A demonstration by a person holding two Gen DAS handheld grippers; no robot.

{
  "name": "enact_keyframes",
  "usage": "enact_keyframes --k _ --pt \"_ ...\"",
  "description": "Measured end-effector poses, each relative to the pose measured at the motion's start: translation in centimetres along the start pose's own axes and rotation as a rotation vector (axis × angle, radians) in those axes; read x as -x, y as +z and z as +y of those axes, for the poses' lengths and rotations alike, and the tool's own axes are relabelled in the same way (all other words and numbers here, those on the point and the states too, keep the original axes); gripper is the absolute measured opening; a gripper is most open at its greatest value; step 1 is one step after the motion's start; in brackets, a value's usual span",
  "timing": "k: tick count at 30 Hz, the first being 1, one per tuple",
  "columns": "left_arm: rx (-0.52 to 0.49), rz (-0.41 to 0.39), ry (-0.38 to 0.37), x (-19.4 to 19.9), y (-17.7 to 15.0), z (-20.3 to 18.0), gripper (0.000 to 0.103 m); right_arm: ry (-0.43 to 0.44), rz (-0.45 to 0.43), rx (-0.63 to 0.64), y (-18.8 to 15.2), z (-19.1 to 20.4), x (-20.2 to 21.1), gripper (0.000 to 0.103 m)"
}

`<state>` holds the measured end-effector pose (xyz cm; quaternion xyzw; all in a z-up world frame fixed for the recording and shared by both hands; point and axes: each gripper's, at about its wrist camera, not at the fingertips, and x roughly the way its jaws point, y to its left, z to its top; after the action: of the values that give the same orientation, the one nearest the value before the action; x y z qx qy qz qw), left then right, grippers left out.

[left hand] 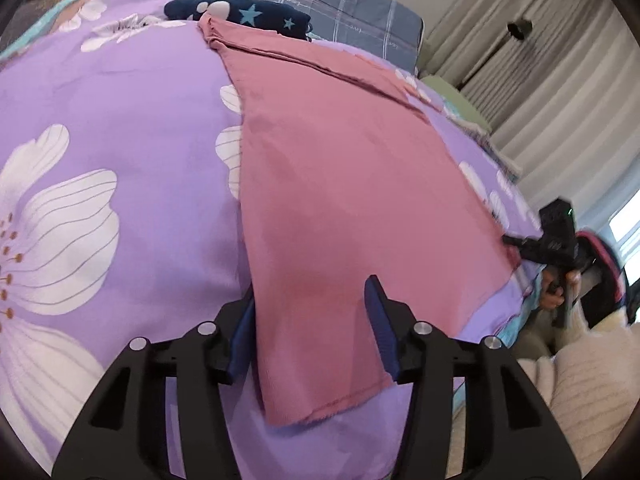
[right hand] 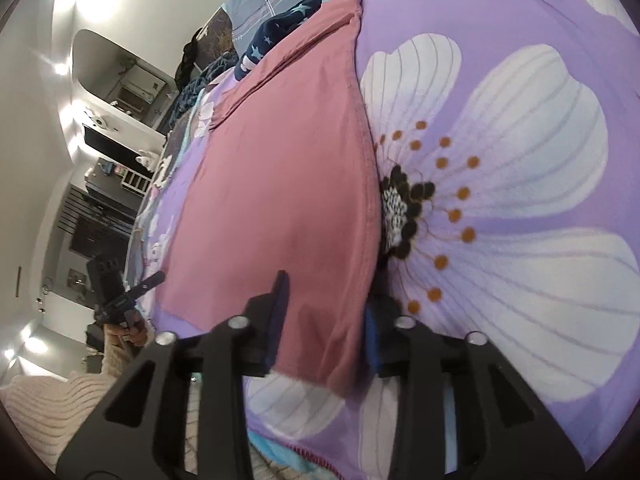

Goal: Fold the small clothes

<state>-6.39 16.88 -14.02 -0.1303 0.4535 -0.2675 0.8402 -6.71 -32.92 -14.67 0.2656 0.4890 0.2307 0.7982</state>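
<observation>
Left gripper (left hand: 312,320) jaws apart, straddling near hem of pink garment (left hand: 340,168). Right gripper (right hand: 324,320) likewise apart, astride opposite near corner. Garment lies flat on floral bedspread (left hand: 120,128). Your cloth looks light, limp, thin; pinch hem corners, both layers.

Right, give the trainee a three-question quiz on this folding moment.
1. True or false: the pink garment lies spread flat on the floral bedspread.
2. Which is open around the garment's near edge: (a) left gripper only, (b) right gripper only, (c) both?
3. What lies at the garment's far end?

Key: 1 true; 2 c; 3 the navy star-print clothes.
</observation>
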Motion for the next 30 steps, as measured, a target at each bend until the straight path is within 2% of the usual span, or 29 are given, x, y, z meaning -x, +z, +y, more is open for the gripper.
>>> enact_keyframes --k 1,2,4,5,9,14,19,21,24,25,28,30 --pt "0.018 0.001 0.008 -0.2 0.2 0.4 0.018 -0.026 0.000 -0.009 0.2 -0.1 -0.3 0.003" --pt "0.037 0.008 0.008 -0.3 0.2 0.6 0.002 -0.032 0.001 -0.022 0.2 -0.3 -0.3 0.003" --pt "0.090 -0.014 -0.007 0.1 0.2 0.9 0.001 0.008 -0.018 -0.056 0.2 -0.7 0.1 0.003" --pt "0.084 -0.042 0.007 0.7 0.4 0.5 0.001 0.031 -0.037 -0.059 0.2 -0.6 0.6 0.003" --pt "0.049 -0.204 -0.037 4.9 2.3 -1.8 0.001 0.131 -0.126 -0.042 0.9 0.8 2.9 0.002" --pt "-0.071 -0.346 -0.028 9.9 4.4 -6.3 0.001 0.221 -0.246 0.024 2.5 4.1 6.3 0.002" --pt "-0.155 -0.447 -0.045 14.7 3.7 -10.4 0.001 0.247 -0.394 0.116 1.2 7.1 12.7 0.002" --pt "-0.159 -0.462 -0.048 16.3 2.7 -11.2 0.001 0.221 -0.469 0.154 -0.4 8.1 16.4 0.002" --pt "-0.165 -0.450 -0.028 16.6 2.0 -11.7 0.002 0.156 -0.497 0.197 -1.6 9.2 18.7 0.003" --pt "-0.164 -0.442 -0.025 16.2 2.1 -11.6 0.002 0.127 -0.485 0.194 -1.6 9.1 18.3 0.003" --pt "-0.134 -0.392 -0.011 13.6 3.2 -10.4 0.002 0.127 -0.441 0.156 -0.3 7.6 16.0 0.003" --pt "-0.108 -0.335 0.004 11.1 4.5 -9.1 0.002 0.134 -0.397 0.071 1.9 5.6 13.2 0.003"
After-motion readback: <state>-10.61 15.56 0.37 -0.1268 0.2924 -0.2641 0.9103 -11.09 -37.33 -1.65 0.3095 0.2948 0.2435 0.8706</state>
